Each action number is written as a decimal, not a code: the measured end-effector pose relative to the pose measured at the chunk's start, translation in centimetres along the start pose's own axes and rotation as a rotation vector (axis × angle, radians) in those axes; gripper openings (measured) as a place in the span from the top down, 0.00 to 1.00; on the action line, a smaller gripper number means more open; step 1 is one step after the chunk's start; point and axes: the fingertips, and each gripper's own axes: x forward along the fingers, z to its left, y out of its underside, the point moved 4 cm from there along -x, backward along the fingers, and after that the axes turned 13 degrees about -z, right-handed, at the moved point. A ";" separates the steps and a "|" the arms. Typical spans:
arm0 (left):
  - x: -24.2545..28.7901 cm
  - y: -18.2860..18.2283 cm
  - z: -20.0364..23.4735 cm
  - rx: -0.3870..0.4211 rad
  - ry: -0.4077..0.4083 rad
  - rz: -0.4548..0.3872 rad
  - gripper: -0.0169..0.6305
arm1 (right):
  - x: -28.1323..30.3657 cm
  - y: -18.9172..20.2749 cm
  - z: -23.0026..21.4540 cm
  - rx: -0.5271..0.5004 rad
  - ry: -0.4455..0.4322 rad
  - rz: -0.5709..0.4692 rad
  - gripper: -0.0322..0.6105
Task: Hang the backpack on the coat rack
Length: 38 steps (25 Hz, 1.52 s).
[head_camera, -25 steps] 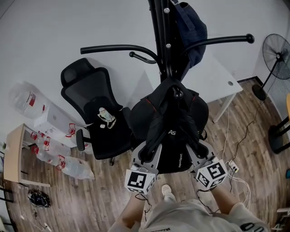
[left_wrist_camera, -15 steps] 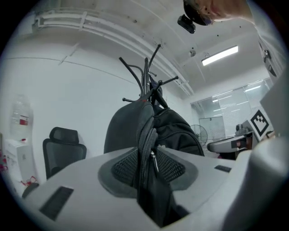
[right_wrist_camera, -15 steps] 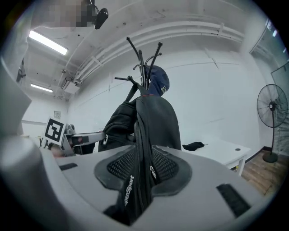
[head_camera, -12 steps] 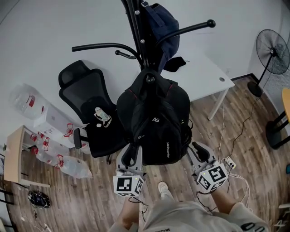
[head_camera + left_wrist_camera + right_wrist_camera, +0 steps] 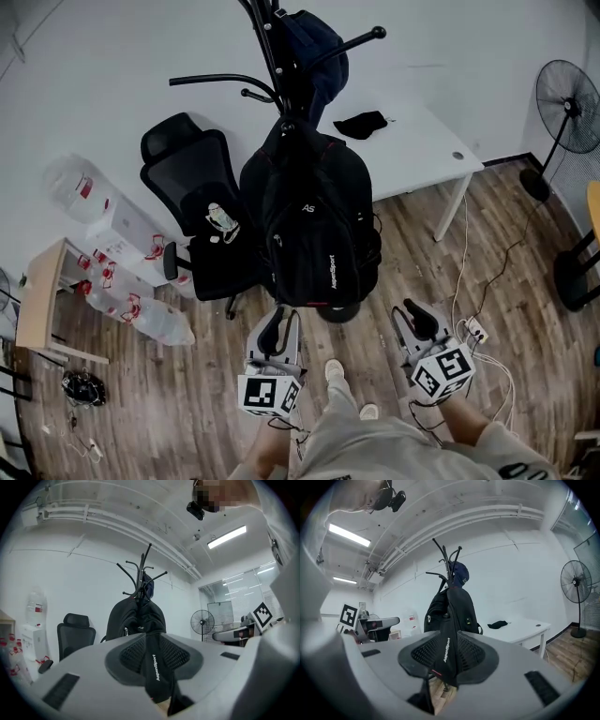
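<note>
the backpack (image 5: 314,230) is seen hanging on the coat rack (image 5: 267,42), its top caught at the pole and its body down in front of it. a dark blue bag (image 5: 314,42) is hung higher on the same rack, at 12 o'clock from the backpack. an office chair (image 5: 192,178) is set just beside the backpack at 9 o'clock. a white surface (image 5: 422,141) is found at 2 o'clock, behind the rack, and a black cloth (image 5: 361,123) is laid on it. a standing fan (image 5: 567,94) is placed well apart at 2 to 3 o'clock. clear plastic bottles (image 5: 141,314) are laid on the wooden floor (image 5: 187,412) at 8 o'clock.

both tongs are held at 6 o'clock from the backpack, apart from it. the left tongs (image 5: 279,317) are parted by a narrow gap, having just been closing, and nothing is held between them. the right tongs (image 5: 412,314) are likewise parted, with nothing gripped. through each gap only the hung backpack and a strip of floor are seen.
</note>
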 end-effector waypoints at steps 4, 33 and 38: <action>-3.5 -1.0 -1.5 0.009 -0.022 0.001 0.83 | -2.9 0.7 1.1 0.028 -0.012 0.010 0.77; -24.4 -7.3 -0.8 -0.128 0.116 -0.054 0.88 | -16.0 1.2 23.3 -0.007 0.084 -0.043 0.80; -28.4 -8.3 -0.8 -0.161 0.162 -0.070 0.89 | -19.7 1.4 27.7 -0.036 0.130 -0.036 0.80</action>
